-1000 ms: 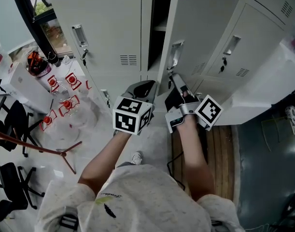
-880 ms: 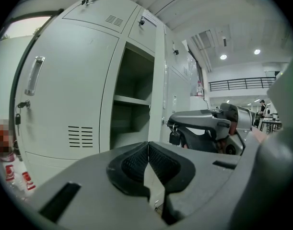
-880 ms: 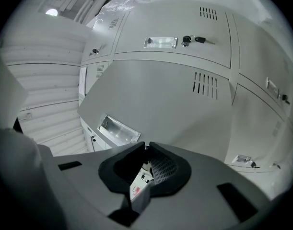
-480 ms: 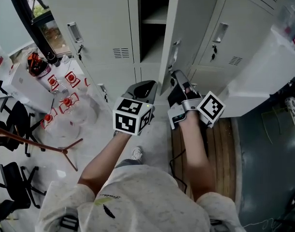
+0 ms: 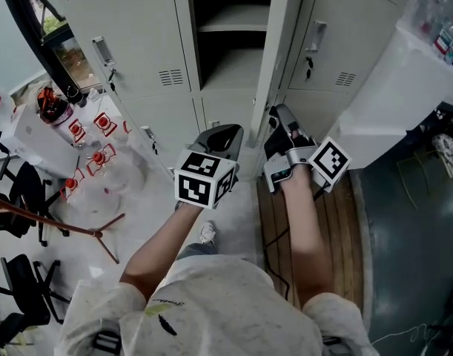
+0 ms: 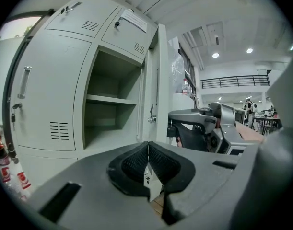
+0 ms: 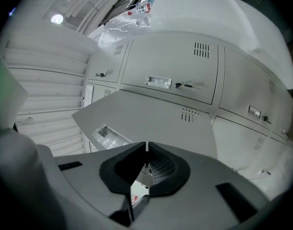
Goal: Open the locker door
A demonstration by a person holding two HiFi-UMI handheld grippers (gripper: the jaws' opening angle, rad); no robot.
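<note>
Since a second ago the locker door (image 5: 276, 58) has swung wider and now stands nearly edge-on in the head view, baring the open compartment and its shelf (image 5: 227, 27). The right tongs (image 5: 279, 113) sit low beside the door's free edge, their jaws closed together with nothing between them. In the right gripper view the door's outer face fills the ground behind the tips, and whether they touch it is hard to say. The left tongs (image 5: 223, 129) hover apart from the lockers, facing the open compartment. They too are pressed shut and hold nothing.
</note>
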